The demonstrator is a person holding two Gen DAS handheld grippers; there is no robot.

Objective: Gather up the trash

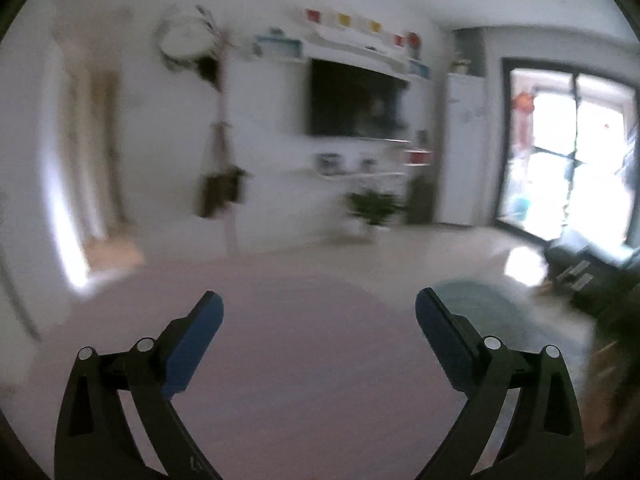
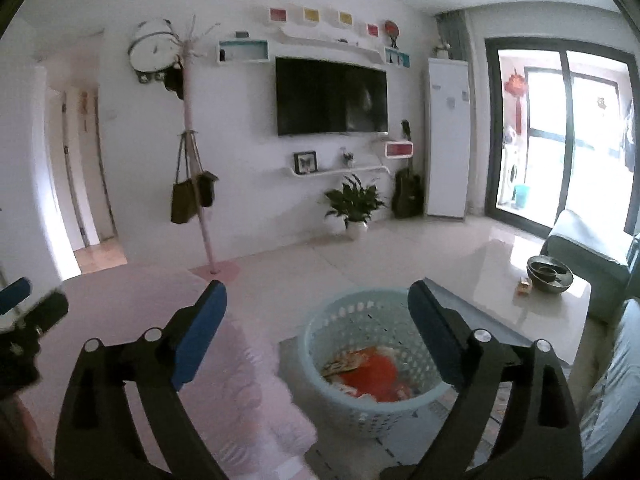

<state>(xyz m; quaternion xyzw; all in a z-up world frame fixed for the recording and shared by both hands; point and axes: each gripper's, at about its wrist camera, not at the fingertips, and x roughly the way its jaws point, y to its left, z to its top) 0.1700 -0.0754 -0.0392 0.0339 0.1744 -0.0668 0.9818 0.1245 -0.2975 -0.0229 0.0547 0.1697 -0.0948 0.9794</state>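
Item 1, right gripper [image 2: 317, 304]: blue-padded fingers [image 2: 200, 336] spread wide, nothing between them; aimed over the basket

Item 2, left gripper [image 1: 319, 312]: fingers spread wide, nothing held; its view is smeared by motion blur, so detail there is unreliable. It also shows at the left edge of the right wrist view

Item 3, basket [image 2: 348, 408]: pale blue, perforated wall, standing on the floor between the pink cover and the coffee table. Holds trash [image 2: 372, 372], red and orange wrappers with some printed paper, lying on its bottom

Item 4, pink cover [image 2: 224, 380]: soft quilted surface just left of the basket, touching or nearly so; which cannot be told

Item 5, coffee table [image 2: 500, 280]: glossy top, carrying a dark bowl [image 2: 550, 274] and a small packet [image 2: 525, 286] beside it

Background: television [image 2: 331, 96], potted plant [image 2: 352, 204], coat stand [image 2: 196, 160] with bags

Status, judged: no loose trash is plainly in reach; the small packet may be the next pick, though its nature is unclear

Risks, judged: 1) the blurred left view suggests fast motion, so a grab from that side could miss; 2) a low right finger could catch the basket rim and tip it; 3) reaching for the packet could knock the bowl
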